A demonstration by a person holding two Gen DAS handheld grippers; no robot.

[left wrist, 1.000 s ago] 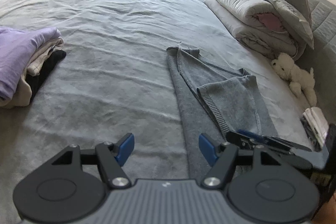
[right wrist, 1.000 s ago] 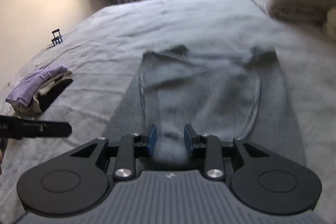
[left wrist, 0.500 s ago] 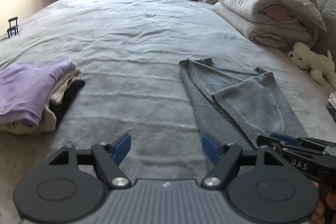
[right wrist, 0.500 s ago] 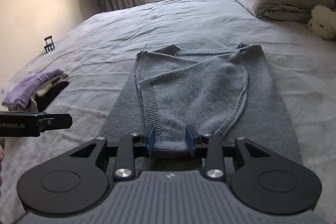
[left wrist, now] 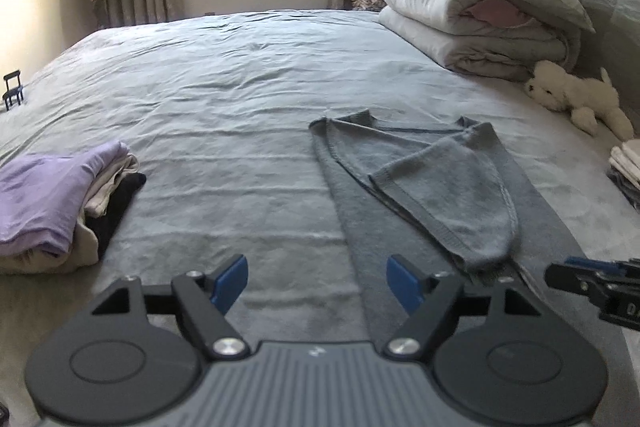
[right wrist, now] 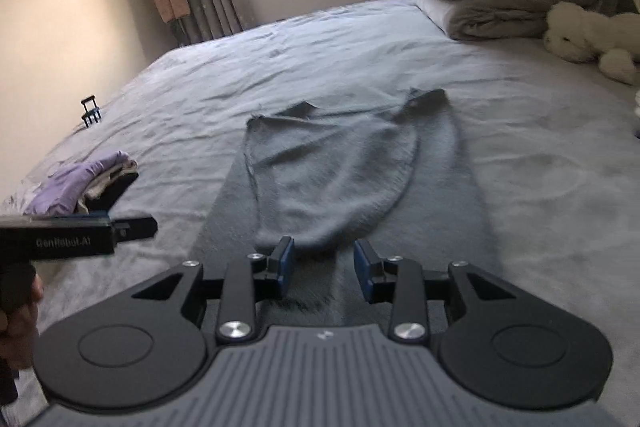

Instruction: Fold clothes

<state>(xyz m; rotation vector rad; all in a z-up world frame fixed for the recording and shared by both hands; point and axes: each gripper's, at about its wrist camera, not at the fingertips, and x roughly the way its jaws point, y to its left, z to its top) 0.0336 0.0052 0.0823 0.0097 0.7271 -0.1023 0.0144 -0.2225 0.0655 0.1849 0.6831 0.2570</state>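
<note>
1. Sweater first: a grey knitted sweater [left wrist: 424, 187] lies flat on the grey bedsheet [left wrist: 224, 107], sleeves folded in across the body so it forms a long narrow strip, probably to ready it for a fold along its length.
2. Left gripper [left wrist: 316, 283] hangs over bare sheet just beside the sweater's left edge, its blue-padded jaws spread wide with nothing between them.
3. Right gripper [right wrist: 324, 267] hovers over the sweater's near hem; its jaws stand partly apart, and the dark knit seen between them looks to lie below the pads rather than pinched, so I judge it empty.
4. Both claws sit at the hem end of the sweater, one per side, which suits taking the two hem corners and carrying them toward the collar.
5. Beyond the sweater's collar the sheet runs open and bare toward the window, leaving ample room for that fold.
6. Well to the left of the sweater sits a stack of folded clothes with a lilac top layer [left wrist: 52, 195], likely the finished pile, far enough not to interfere.
7. To the sweater's right, a white plush toy [left wrist: 576, 99] and rolled grey duvets [left wrist: 472, 15] lie near but apart from it.
</note>
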